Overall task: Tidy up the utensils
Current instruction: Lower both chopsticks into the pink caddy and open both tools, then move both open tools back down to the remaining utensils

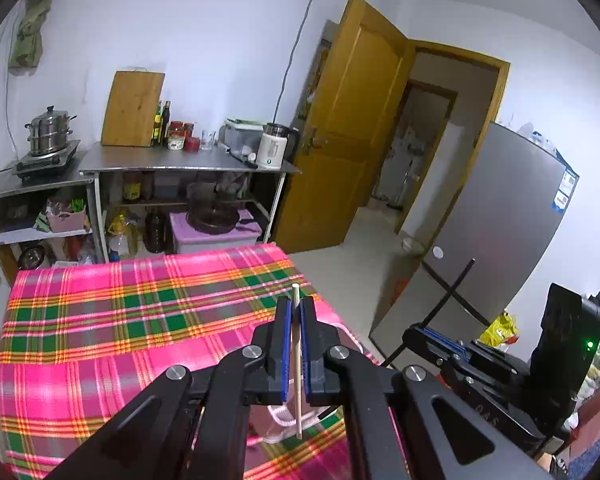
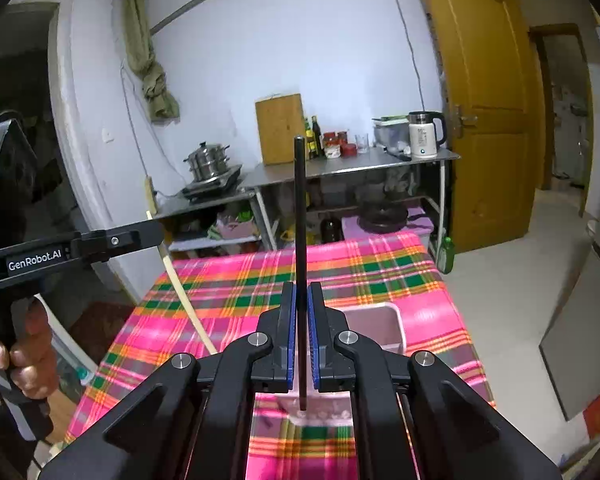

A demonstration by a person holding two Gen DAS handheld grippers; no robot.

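Chopsticks: pale one (image 1: 297,364) clamped in left gripper (image 1: 296,344), black one (image 2: 300,264) clamped in right gripper (image 2: 301,332), both held above plaid tablecloth (image 1: 100,320) | pink holder (image 2: 380,328) just below right gripper | risk: thin sticks pinched at one spot could pivot or slip, missing the holder.

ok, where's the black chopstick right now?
The black chopstick stands upright, clamped in the right gripper, above the pink container on the plaid tablecloth. The left wrist view shows it at right.
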